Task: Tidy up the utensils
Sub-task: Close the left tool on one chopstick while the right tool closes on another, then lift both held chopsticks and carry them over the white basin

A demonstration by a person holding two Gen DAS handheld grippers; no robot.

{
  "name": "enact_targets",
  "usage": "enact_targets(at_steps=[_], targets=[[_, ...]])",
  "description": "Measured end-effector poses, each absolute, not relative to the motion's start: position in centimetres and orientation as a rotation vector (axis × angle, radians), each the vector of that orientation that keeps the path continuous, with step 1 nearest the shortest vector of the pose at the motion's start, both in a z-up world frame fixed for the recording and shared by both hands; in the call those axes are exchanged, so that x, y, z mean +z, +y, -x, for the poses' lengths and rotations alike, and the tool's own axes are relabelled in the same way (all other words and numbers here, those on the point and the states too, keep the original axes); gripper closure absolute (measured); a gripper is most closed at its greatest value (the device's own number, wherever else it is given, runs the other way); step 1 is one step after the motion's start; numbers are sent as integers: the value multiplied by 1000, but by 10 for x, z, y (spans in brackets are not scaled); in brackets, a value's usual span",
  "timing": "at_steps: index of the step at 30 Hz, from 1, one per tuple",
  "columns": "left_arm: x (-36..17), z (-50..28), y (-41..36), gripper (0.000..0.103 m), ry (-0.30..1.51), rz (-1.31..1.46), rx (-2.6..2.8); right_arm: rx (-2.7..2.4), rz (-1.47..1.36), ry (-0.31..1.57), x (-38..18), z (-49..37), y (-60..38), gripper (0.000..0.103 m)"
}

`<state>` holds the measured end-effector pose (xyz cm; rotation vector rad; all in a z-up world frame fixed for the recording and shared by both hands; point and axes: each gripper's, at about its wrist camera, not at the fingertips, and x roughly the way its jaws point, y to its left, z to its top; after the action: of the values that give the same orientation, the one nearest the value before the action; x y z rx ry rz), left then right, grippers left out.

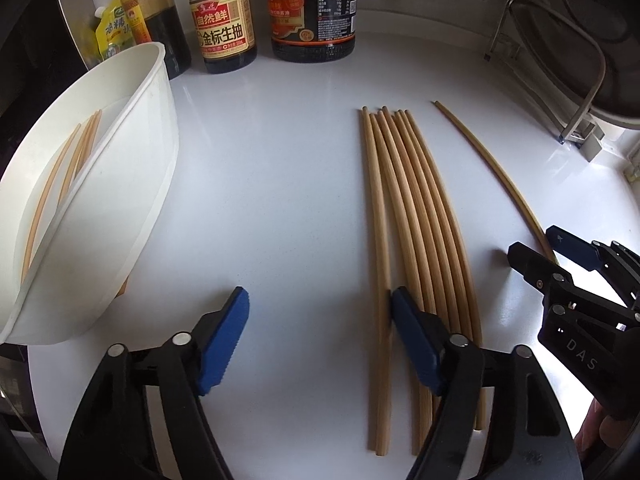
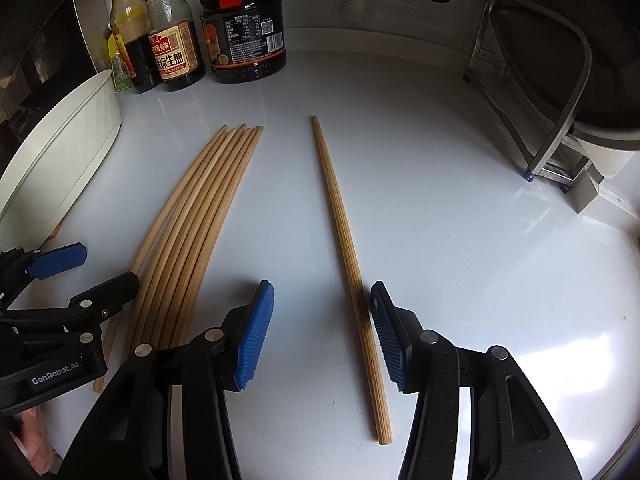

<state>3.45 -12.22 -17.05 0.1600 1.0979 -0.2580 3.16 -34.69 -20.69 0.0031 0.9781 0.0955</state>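
Left wrist view: the left tongs hang wide open and empty over the white desk, their right pad touching the near part of the bundle of chopsticks. The white container, tipped on its side at left, already has a few chopsticks in it. The right tongs straddle the single chopstick lying apart on the right.

Right wrist view: the right tongs are spread wide, holding nothing, the single chopstick between the pads and close to the right one. Its long axis runs away from the camera, thin tip toward the sauce bottles. Centring before closing should prevent rolling.
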Motion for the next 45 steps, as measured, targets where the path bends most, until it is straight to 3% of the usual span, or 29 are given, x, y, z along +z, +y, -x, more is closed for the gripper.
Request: enact_targets(at_steps=[1,3,4,5,16,25,35,45], targets=[[-169,-34,-124,49,1092,-164,-265,105,0,975,-207,-32,-346,62],[-167,-33,-126,69,1084,-171,-274,119,10,971,-205,-32,-342,81],[-166,-33,-127,88,1082,-175,-272,126,15,971,-205,-33,-340,87],[-166,-34,-128,95,1084,-180,-269,131,18,972,-205,-33,-338,96],[-153,-34,-120,96,1100,-123,-330,163,-115,969,-191,-24,-343,97],[-83,-42,-99,96,991,-64,-382,169,-132,878,-129,-21,-327,97],[-26,-67,-3,96,907,-17,-263,324,-87,743,-52,-42,-239,97],[-56,-100,104,96,1013,-3,-103,467,15,820,-76,-99,-114,97]])
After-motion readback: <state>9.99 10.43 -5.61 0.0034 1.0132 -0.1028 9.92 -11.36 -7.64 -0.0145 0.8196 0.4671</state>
